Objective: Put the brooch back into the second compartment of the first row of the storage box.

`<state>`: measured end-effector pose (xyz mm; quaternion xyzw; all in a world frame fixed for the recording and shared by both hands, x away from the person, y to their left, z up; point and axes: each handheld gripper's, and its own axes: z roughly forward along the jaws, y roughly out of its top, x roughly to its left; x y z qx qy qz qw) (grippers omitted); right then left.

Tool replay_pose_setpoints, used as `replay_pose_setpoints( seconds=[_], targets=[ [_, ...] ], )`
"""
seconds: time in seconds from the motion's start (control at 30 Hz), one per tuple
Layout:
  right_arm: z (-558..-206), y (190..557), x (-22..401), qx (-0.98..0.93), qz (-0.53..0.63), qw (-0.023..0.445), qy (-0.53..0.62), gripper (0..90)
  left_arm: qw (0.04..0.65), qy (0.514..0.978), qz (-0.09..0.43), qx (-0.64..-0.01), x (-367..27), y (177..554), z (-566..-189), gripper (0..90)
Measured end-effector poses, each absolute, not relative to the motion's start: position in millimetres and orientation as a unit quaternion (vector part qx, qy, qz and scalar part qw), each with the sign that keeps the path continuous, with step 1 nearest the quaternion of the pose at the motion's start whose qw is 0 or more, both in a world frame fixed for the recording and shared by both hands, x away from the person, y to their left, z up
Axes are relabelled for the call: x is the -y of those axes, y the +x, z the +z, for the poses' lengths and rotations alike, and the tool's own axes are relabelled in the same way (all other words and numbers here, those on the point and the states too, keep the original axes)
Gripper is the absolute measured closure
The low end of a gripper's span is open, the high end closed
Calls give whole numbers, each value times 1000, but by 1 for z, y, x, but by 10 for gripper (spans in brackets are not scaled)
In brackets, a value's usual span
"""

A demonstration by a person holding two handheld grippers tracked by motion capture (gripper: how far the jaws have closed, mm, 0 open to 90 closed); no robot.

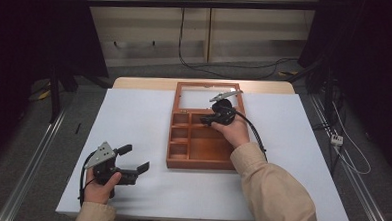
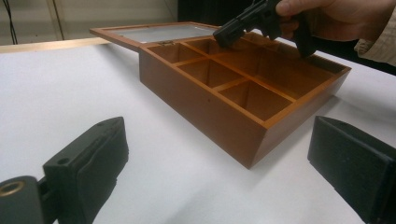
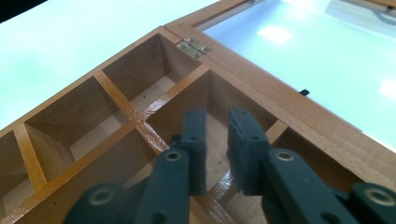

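Note:
A wooden compartment box (image 1: 201,164) lies on the white table (image 1: 134,113), its glass-paned lid (image 1: 207,86) folded flat at the far side. My right gripper (image 1: 206,120) hovers over the upper middle compartments. In the right gripper view its jaws (image 3: 217,116) stand almost together, with a narrow gap and nothing in it, above a divider (image 3: 116,100) near the brass hinge (image 3: 194,46). My left gripper (image 1: 136,157) rests open near the table's front left, apart from the box. Between its wide jaws (image 2: 219,158), the left gripper view shows the box (image 2: 201,112) and the right gripper (image 2: 226,33).
All the box compartments look empty. The table sits on a grey floor with metal rails on both sides. Cables run along the back wall and at the right. Bare white tabletop spreads to the left and right of the box.

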<state>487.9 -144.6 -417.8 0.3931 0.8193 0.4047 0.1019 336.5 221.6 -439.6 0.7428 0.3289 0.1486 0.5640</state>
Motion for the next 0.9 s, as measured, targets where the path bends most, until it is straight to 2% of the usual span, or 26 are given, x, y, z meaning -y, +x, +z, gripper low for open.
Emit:
replay_pose_setpoints(
  seconds=[0.27, 0.43, 0.7, 0.9],
  targets=[
    [-412, 483, 147, -806, 417, 106, 407, 514, 565, 742, 148, -330, -222, 337, -440, 48],
    [-410, 477, 148, -799, 426, 106, 411, 397, 565, 741, 148, -331, -222, 337, -440, 48],
    [-405, 463, 149, -800, 432, 102, 405, 276, 564, 742, 146, -331, -221, 337, -440, 48],
    [-403, 447, 156, -796, 443, 99, 399, 234, 563, 742, 147, -331, -221, 338, -440, 48]
  ],
)
